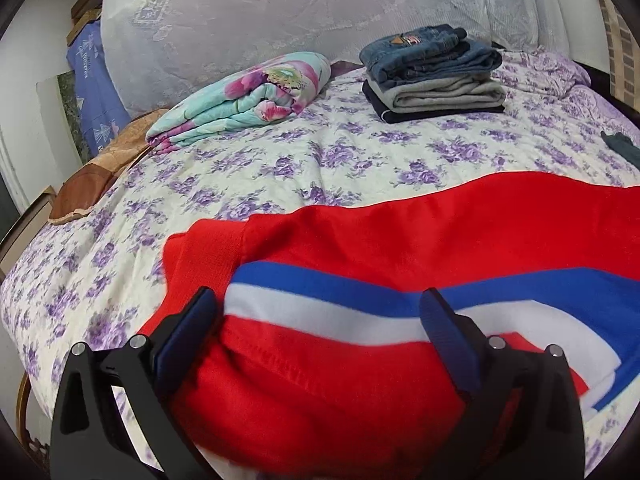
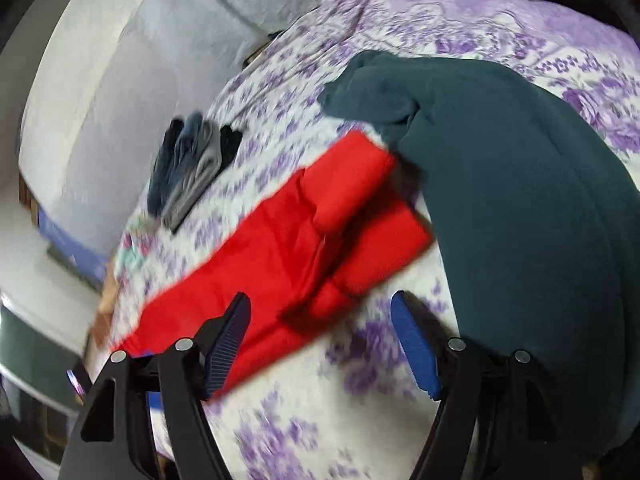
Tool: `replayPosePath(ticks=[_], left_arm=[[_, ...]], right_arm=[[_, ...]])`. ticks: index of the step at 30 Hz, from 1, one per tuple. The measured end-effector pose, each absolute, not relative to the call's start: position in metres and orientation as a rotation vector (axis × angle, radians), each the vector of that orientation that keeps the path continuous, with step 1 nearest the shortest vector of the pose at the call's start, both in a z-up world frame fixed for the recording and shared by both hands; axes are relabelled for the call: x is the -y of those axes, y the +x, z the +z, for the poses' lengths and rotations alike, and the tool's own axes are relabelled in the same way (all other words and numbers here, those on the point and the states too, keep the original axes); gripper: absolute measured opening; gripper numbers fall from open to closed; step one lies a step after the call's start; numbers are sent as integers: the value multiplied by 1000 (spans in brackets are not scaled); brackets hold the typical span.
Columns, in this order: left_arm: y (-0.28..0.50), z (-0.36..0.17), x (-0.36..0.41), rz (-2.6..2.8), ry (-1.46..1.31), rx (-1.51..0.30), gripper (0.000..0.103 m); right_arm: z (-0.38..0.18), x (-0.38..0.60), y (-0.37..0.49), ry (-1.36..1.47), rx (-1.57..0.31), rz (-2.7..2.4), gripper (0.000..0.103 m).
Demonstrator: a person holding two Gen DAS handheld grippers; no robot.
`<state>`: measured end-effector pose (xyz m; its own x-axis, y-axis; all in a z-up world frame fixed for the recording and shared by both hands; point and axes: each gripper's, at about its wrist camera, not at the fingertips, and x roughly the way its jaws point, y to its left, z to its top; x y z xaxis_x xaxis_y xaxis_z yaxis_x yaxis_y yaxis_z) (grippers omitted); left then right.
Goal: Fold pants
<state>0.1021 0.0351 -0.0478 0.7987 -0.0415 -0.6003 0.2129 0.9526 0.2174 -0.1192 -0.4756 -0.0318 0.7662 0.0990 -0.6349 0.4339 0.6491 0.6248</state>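
Red pants (image 1: 400, 248) with a blue and white stripe lie folded lengthwise across the flowered bedspread (image 1: 240, 168). My left gripper (image 1: 318, 312) is open, its jaws wide apart on either side of the striped cloth near the waistband end. In the right wrist view the red pants (image 2: 288, 248) stretch away to the left, with the leg ends doubled over. My right gripper (image 2: 320, 320) is open and empty, just above the bedspread (image 2: 360, 360) beside the pants' near edge. That view is blurred.
A stack of folded jeans and grey and dark pants (image 1: 434, 74) sits at the back of the bed; it also shows in the right wrist view (image 2: 192, 164). A folded floral quilt (image 1: 240, 100) lies back left. A dark teal garment (image 2: 520, 200) lies right of the red pants.
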Motion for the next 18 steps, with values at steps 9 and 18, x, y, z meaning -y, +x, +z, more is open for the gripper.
replayPosePath(ticks=[9, 18], left_arm=[[67, -22, -56, -131, 219, -565, 99], [75, -62, -16, -255, 238, -719, 99]], right_arm=[[11, 428, -126, 421, -550, -443, 72], [3, 284, -26, -16, -716, 25, 72]])
